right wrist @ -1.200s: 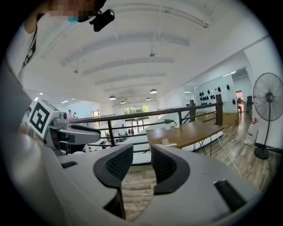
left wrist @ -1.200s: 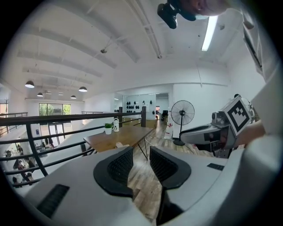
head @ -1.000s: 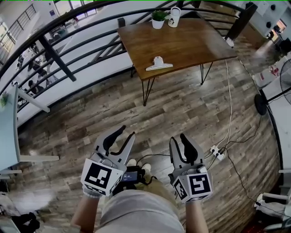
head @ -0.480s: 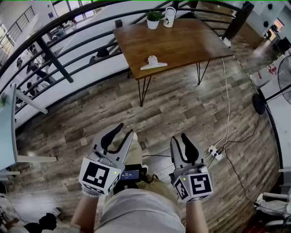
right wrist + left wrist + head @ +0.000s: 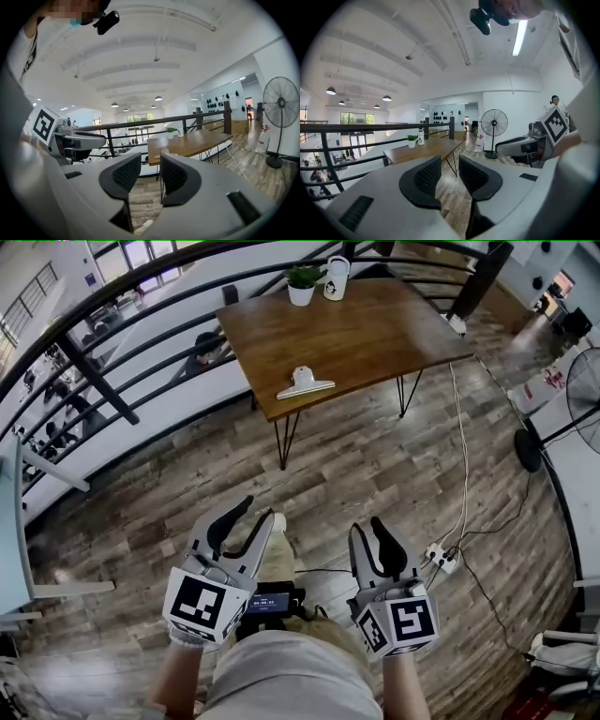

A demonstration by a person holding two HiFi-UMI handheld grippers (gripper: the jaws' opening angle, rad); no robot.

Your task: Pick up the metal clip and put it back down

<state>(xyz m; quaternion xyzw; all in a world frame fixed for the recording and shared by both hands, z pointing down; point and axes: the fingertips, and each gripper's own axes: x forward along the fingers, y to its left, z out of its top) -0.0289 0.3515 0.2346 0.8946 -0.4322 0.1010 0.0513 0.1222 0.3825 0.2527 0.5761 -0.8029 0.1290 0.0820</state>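
The metal clip (image 5: 305,383) lies near the front edge of a brown wooden table (image 5: 375,329), far ahead of both grippers. In the right gripper view a small part of the clip (image 5: 163,151) peeks over the right jaw. My left gripper (image 5: 258,512) is held low in front of the person's body, jaws apart with nothing between them. Beside it, my right gripper (image 5: 367,526) is open and empty too. In the left gripper view the left gripper (image 5: 449,165) looks past its jaws at the table (image 5: 424,149). The right gripper (image 5: 150,169) faces the table (image 5: 187,143) as well.
A potted plant (image 5: 302,282) and a white bottle (image 5: 336,277) stand at the table's far edge. A black railing (image 5: 103,371) runs along the left behind it. A standing fan (image 5: 586,381) is at the right. A power strip (image 5: 441,557) and cable lie on the wooden floor.
The table with the clip has come nearer and shifted left in the head view. Both grippers kept their place in front of the body, jaws unchanged.
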